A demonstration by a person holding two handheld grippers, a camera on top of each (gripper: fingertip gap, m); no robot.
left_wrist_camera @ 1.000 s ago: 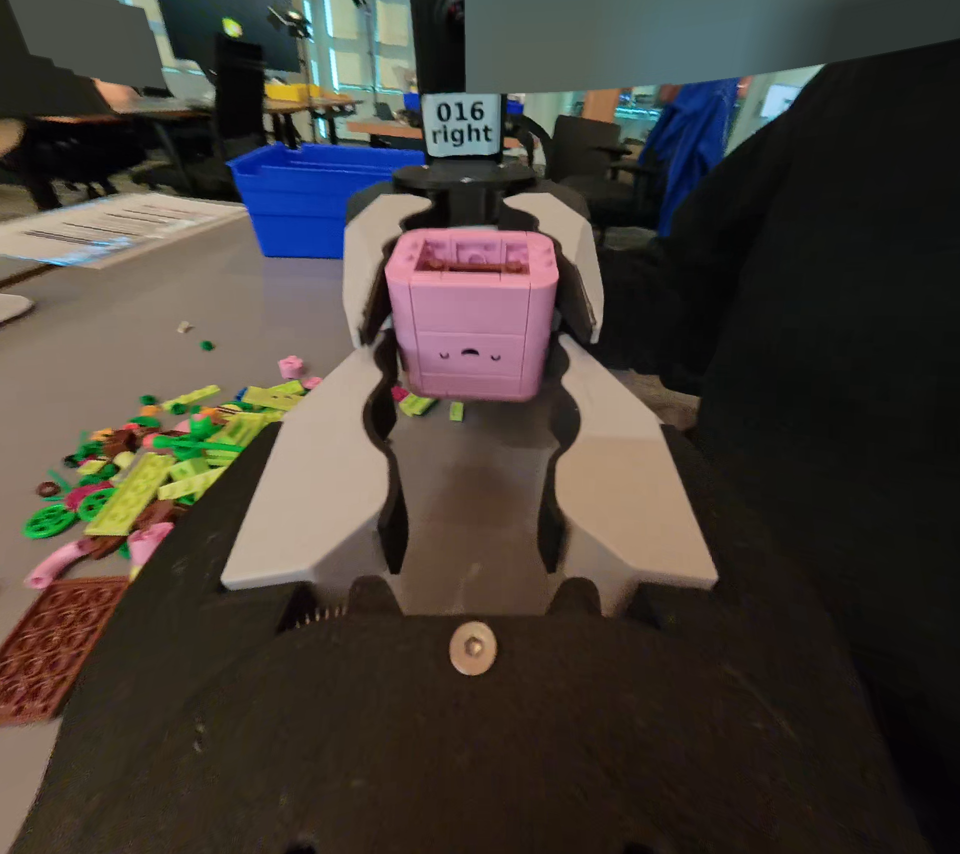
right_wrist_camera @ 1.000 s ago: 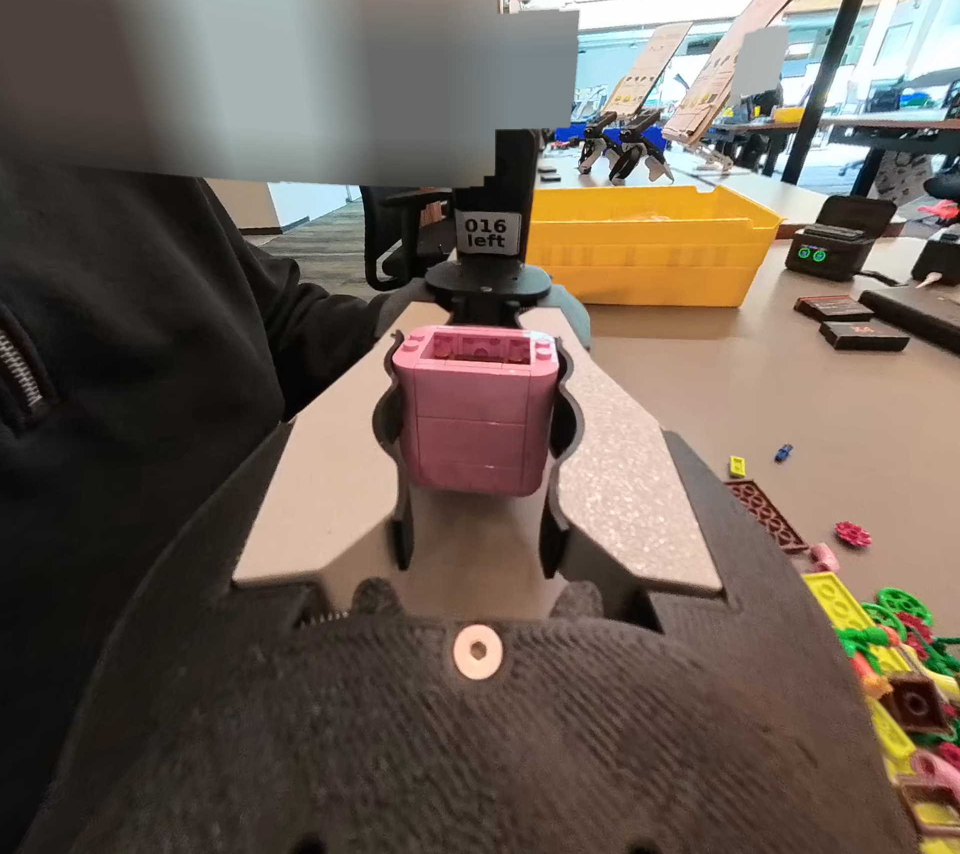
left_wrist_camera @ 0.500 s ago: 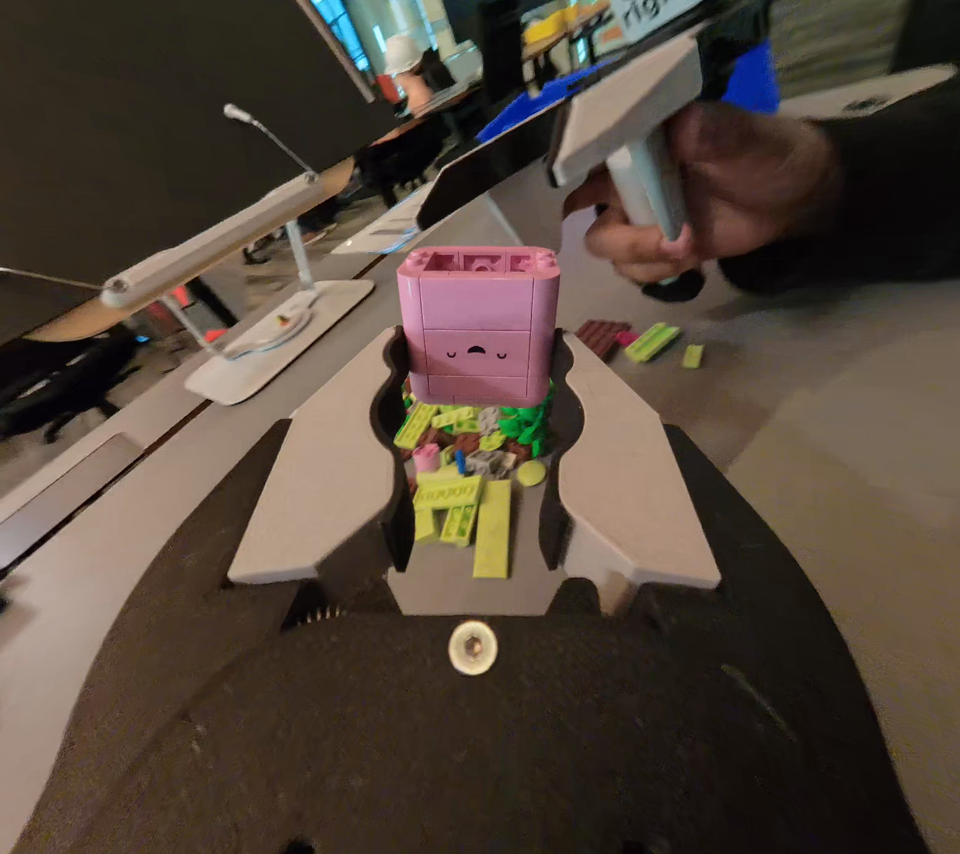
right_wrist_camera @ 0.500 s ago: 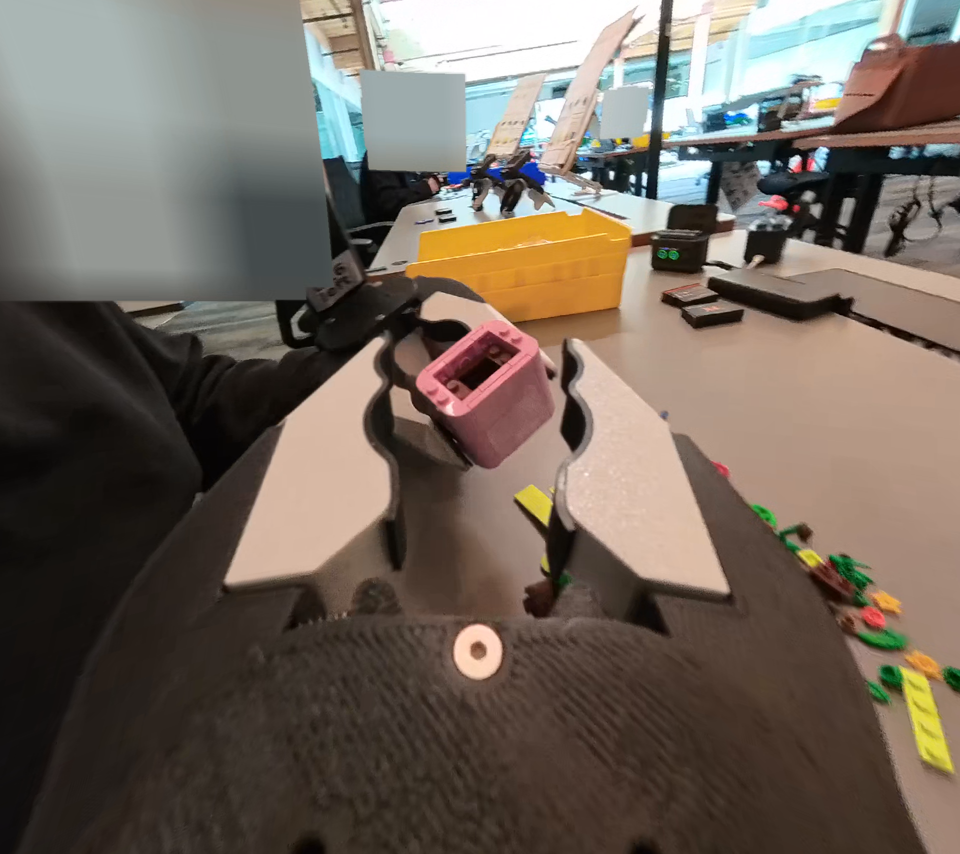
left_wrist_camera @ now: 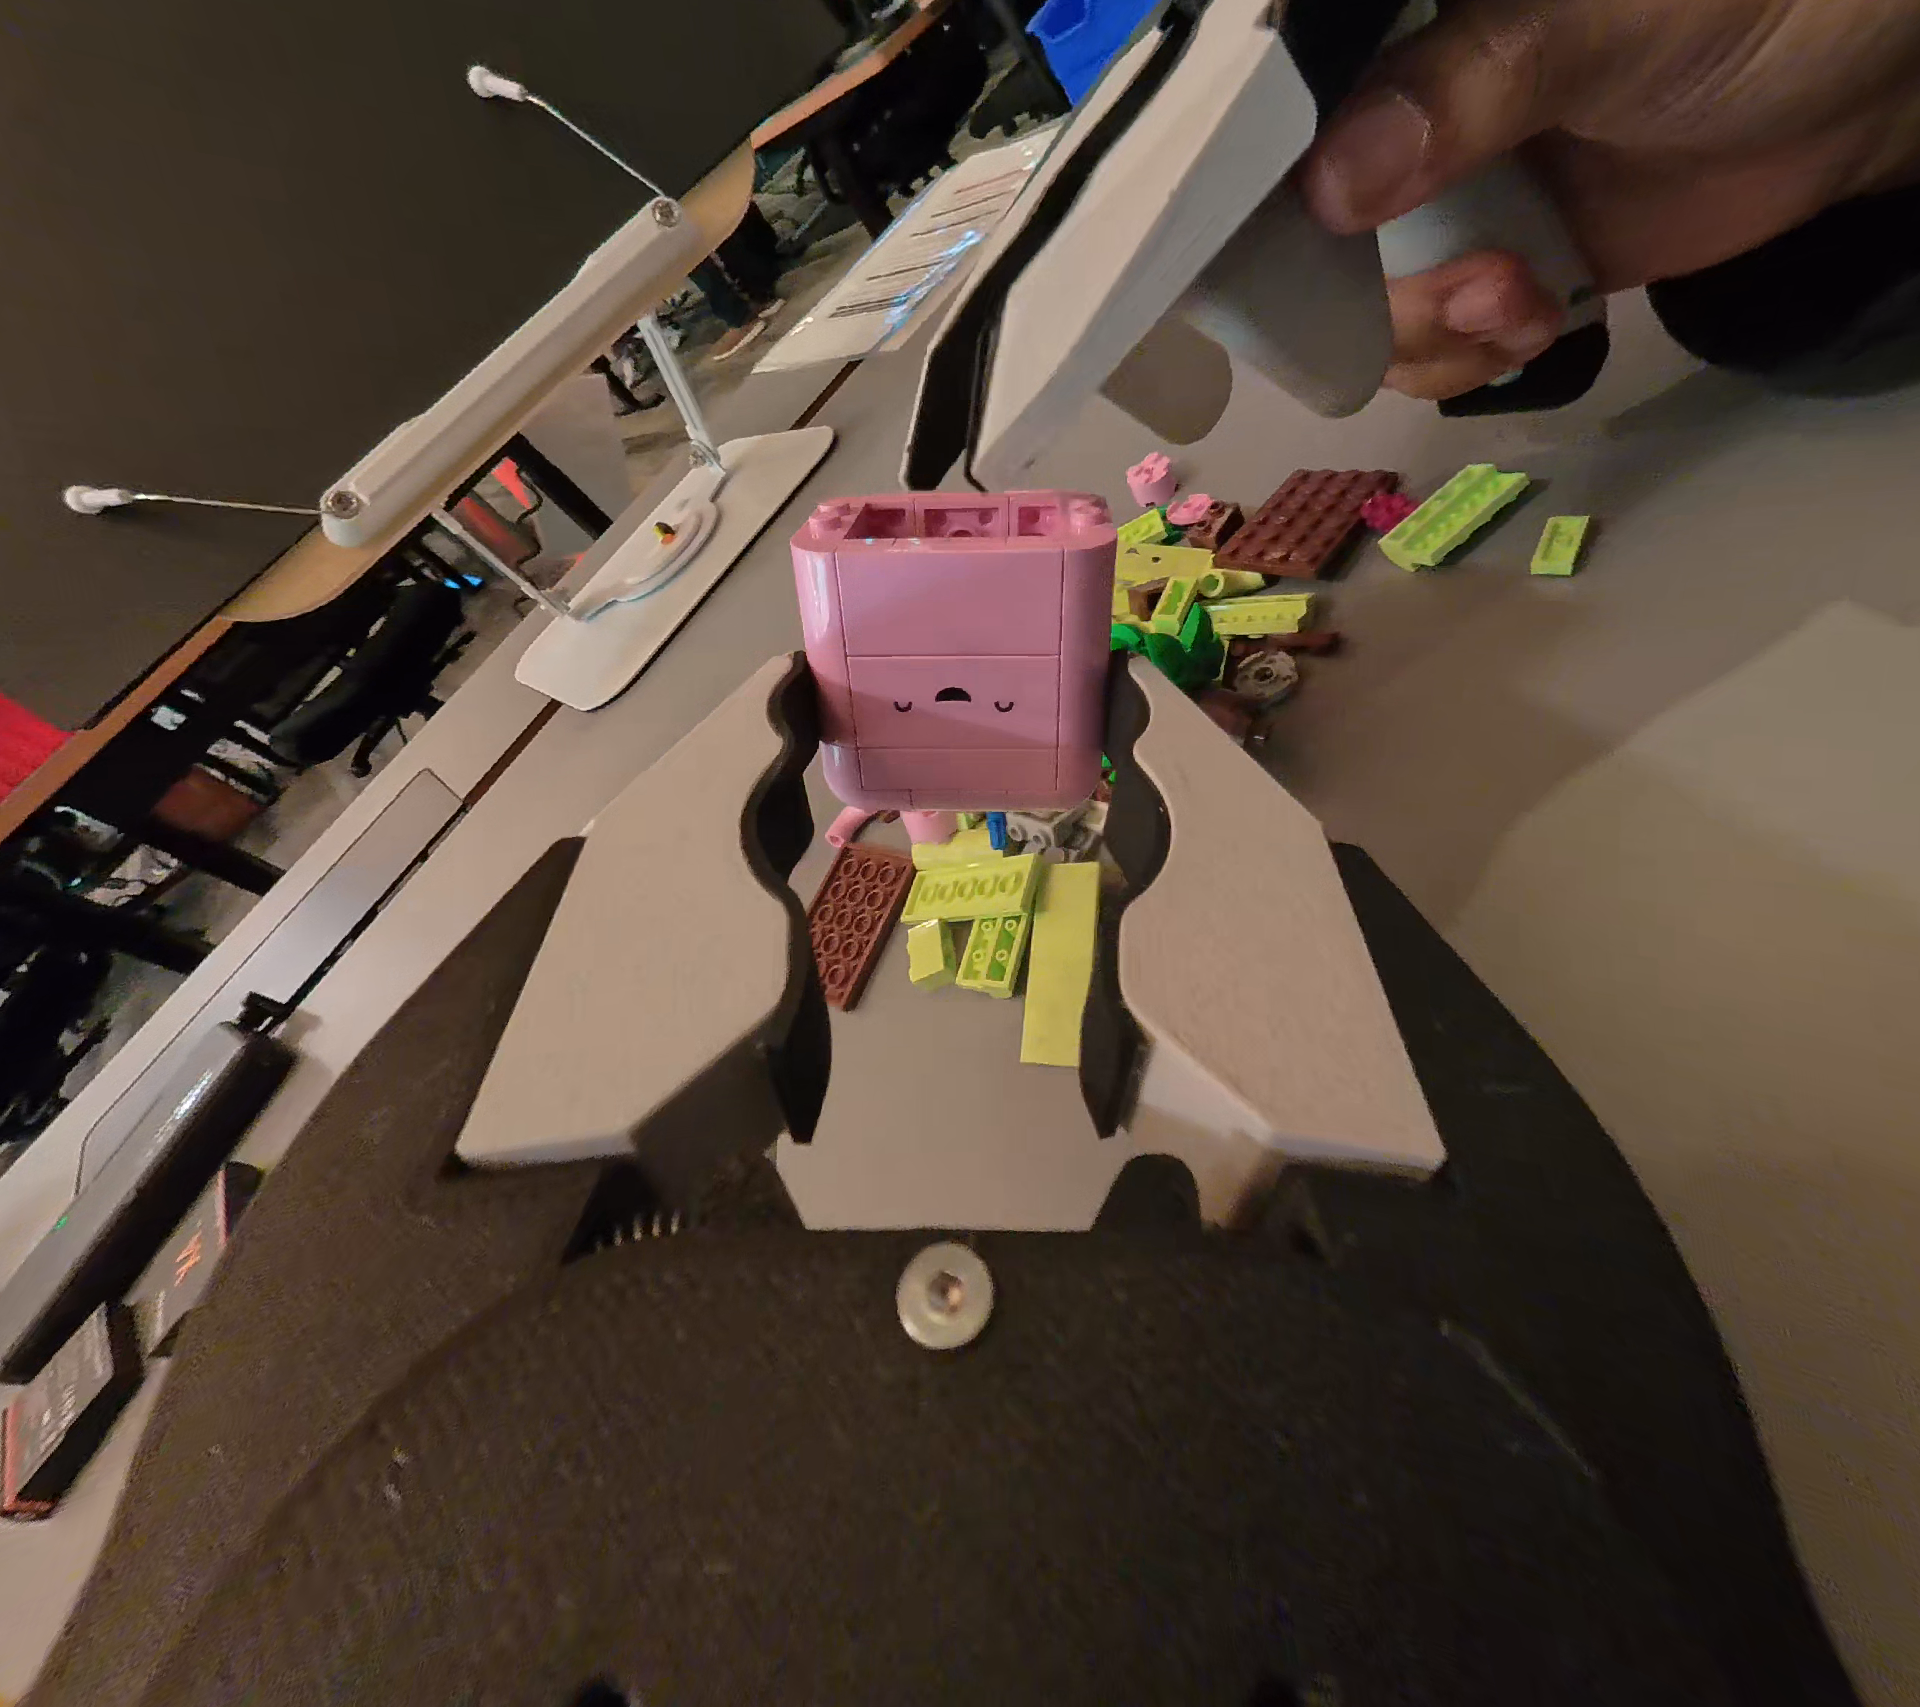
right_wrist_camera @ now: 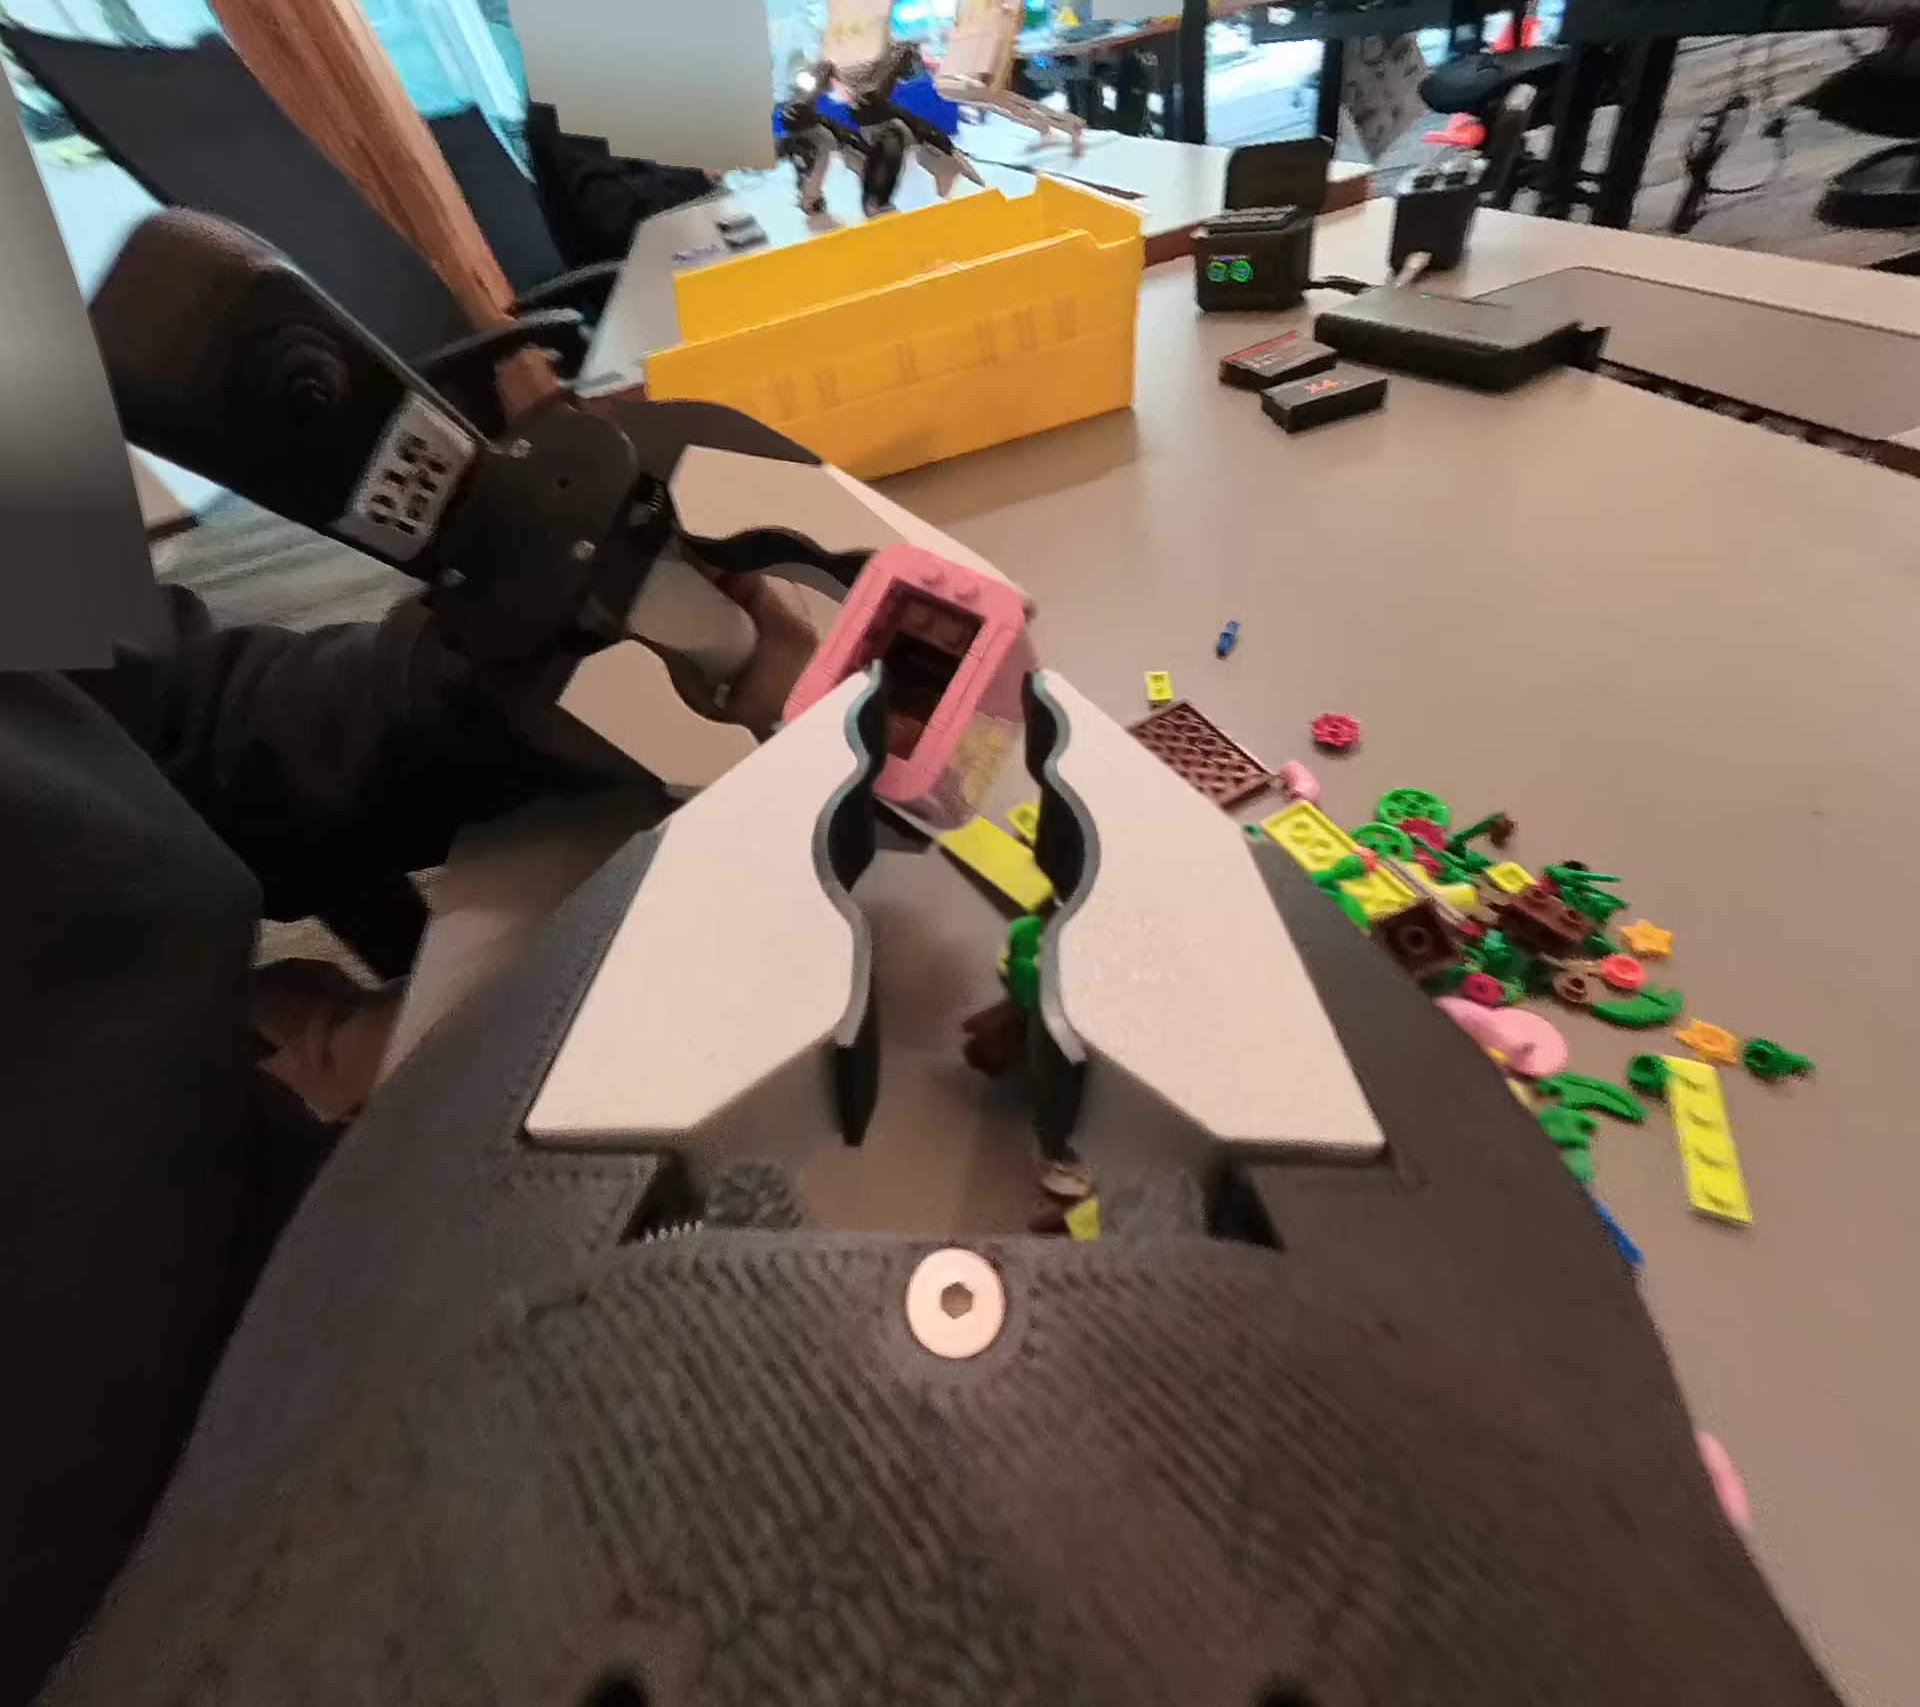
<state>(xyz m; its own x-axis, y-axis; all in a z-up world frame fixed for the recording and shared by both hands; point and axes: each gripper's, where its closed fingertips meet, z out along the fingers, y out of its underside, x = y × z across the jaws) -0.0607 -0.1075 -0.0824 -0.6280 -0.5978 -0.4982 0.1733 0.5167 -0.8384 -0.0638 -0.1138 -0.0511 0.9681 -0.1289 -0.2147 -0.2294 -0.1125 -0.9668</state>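
Grey tabletop (right_wrist_camera: 1455,577) is stretching out under both of your tools, with a yellow bin (right_wrist_camera: 904,327) sitting at its far side. Your left gripper (left_wrist_camera: 951,701) is pinching the pink block box (left_wrist_camera: 951,660) by its lower half, both fingers pressing its side walls and carrying it upright above the loose bricks (left_wrist_camera: 987,919). Your right gripper (right_wrist_camera: 951,701) is holding nothing; its fingers are standing slightly apart, hovering just beside the box's open top with no visible contact.

Since you are gripping the box low, it is liable to pivot or slip out of the pinch if the other tool bumps its top. A hard knock could, I judge, also split its stacked layers.

Your box is looking like a rounded pink brick build with a small sleepy face printed on its front, hollow inside, studs ringing its rim. A brown plate (left_wrist_camera: 1304,519) and lime pieces (left_wrist_camera: 1455,514) are lying on the table beyond it.
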